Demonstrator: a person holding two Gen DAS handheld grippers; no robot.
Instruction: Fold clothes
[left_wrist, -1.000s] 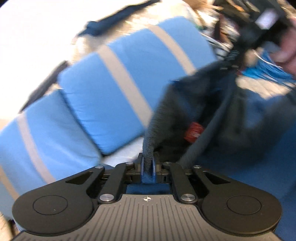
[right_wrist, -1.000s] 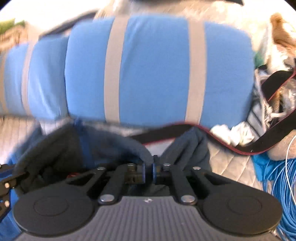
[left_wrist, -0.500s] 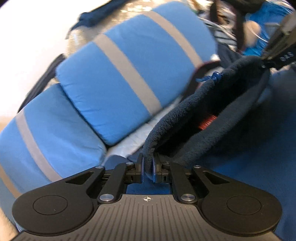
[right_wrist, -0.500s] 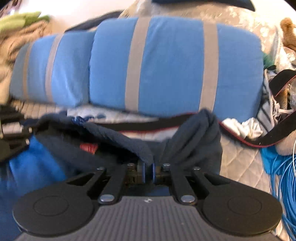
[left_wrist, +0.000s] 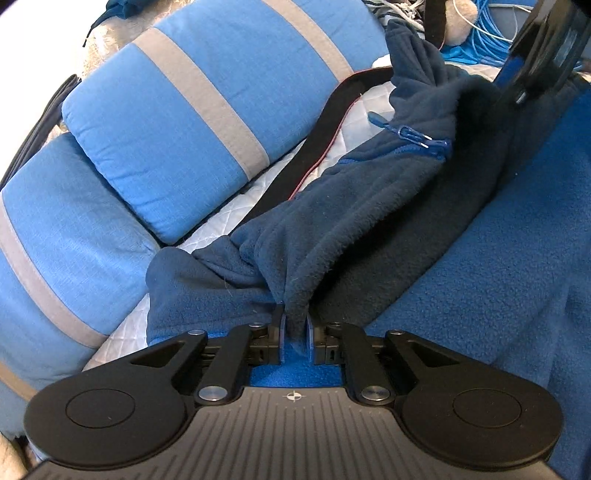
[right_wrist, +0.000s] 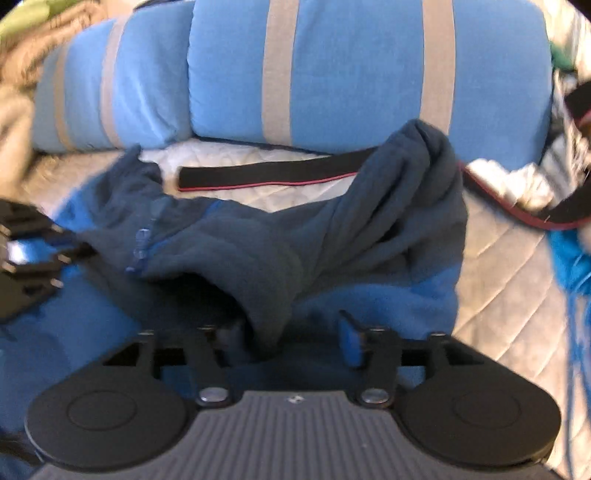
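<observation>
A navy fleece jacket (left_wrist: 369, 206) with a bright blue body and a blue zipper pull (left_wrist: 413, 134) lies on a quilted bed. My left gripper (left_wrist: 294, 325) is shut on a fold of the navy fleece low over the bed. My right gripper (right_wrist: 295, 332) is open, its jaws apart, with the fleece (right_wrist: 295, 251) draped loosely between them. The right gripper also shows at the top right of the left wrist view (left_wrist: 539, 55). The left gripper shows at the left edge of the right wrist view (right_wrist: 26, 258).
Two blue pillows with grey stripes (left_wrist: 207, 103) (right_wrist: 351, 70) lean behind the jacket. A black strap with red trim (right_wrist: 266, 173) lies on the white quilt (right_wrist: 498, 266). Blue cables (left_wrist: 480, 29) and a clutter of clothes sit at the right.
Both grippers lowered the jacket onto the bed and moved apart. My right gripper opened and let go of the fleece. My left gripper stayed shut on it.
</observation>
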